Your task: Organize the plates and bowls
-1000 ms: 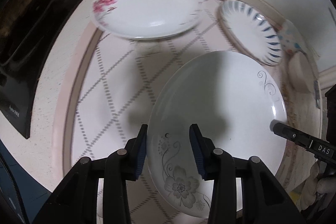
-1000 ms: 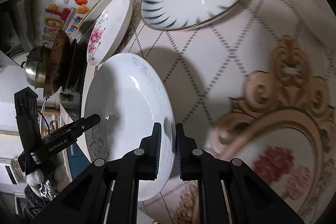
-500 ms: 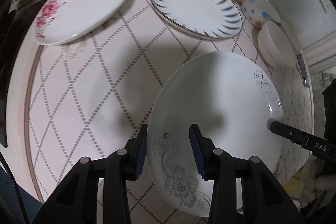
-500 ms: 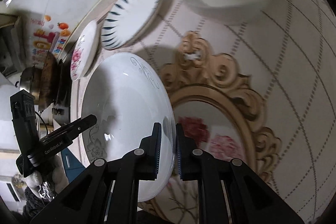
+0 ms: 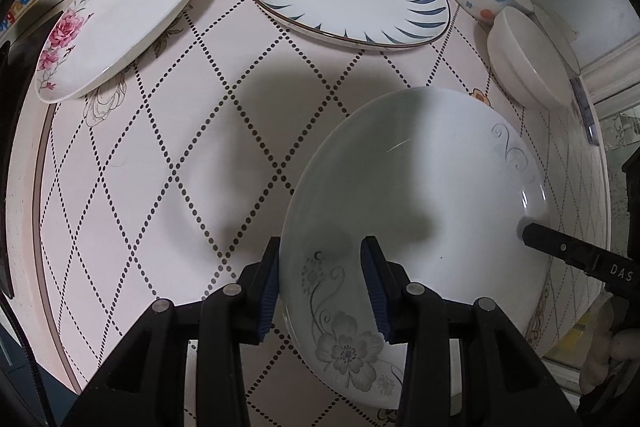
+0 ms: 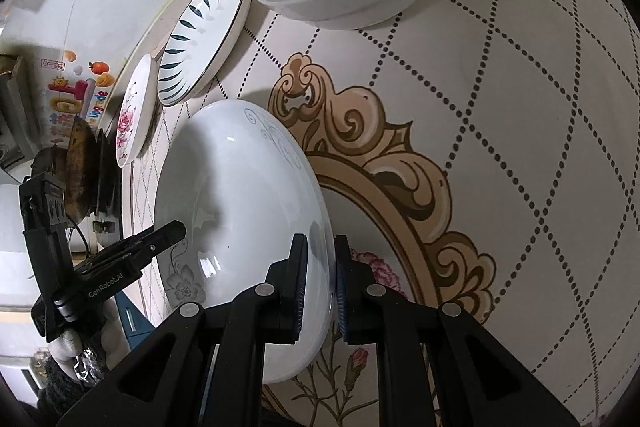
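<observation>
Both tongs carry the grey-flowered plate (image 5: pixel 416 187): right gripper (image 6: pixel 318 281) pinches its rim tight, while left gripper (image 5: pixel 320 287) straddles the opposite edge, jaws half-open. Sharing the load likely steadies it above the table (image 5: pixel 160 167).

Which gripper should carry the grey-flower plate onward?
Right. The right gripper is clamped on the grey-flower plate's rim; the left gripper is open, straddling the opposite edge loosely.

Left gripper (image 5: pixel 320 281) jaws apart, right gripper (image 6: pixel 319 277) jaws nearly closed
</observation>
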Available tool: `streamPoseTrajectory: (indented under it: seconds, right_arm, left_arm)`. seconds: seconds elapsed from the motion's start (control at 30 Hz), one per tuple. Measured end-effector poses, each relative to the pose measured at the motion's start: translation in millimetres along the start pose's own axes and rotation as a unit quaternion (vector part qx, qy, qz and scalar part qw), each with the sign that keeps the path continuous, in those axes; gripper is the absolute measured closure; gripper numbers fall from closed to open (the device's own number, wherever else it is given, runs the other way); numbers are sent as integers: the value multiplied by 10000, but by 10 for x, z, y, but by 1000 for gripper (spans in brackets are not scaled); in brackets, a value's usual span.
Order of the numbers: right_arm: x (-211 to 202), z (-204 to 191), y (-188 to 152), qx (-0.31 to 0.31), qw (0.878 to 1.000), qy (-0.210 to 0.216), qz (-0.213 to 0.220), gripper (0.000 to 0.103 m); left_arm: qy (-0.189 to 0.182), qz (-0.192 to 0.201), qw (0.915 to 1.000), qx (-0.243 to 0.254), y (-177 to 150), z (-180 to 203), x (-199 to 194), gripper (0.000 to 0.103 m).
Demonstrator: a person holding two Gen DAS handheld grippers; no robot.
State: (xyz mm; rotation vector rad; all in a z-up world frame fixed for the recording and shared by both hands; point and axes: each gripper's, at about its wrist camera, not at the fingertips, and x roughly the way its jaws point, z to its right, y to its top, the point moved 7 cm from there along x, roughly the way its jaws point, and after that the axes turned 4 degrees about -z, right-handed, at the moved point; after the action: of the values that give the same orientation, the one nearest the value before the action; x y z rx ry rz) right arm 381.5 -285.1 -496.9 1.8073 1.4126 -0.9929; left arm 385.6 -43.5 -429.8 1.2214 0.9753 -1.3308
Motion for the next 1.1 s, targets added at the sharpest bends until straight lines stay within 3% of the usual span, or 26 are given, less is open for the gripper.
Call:
streamPoseTrajectory:
  seconds: [0.3, 0.53, 0.7, 0.8, 0.93, 1.1]
  right_arm:
    - [8, -59, 43, -45, 10000, -59, -28, 88]
    - [11, -84, 40, 49, 10000, -80, -21, 86]
    - [-152, -81, 24, 238, 9996, -142, -11, 85]
    - [-404, -172, 9, 289, 9992, -223, 153, 77]
    - [-679, -533, 54, 413, 9982, 5, 444, 49]
    - [-446, -1379, 372, 269, 9964, 704, 398, 49]
  left_arm:
    - [135, 24, 9999, 32, 34, 116, 38, 67]
    - [30, 36, 10000, 34, -23, 125, 2, 67]
    - [-129, 446, 9988, -120, 31, -70, -445, 67]
    - [-219, 879, 9955, -290, 152, -341, -875, 66]
    - [-119, 1235, 9908, -534, 392, -820, -1210, 61]
    - [39, 1326, 9870, -906, 740, -1545, -1266, 61]
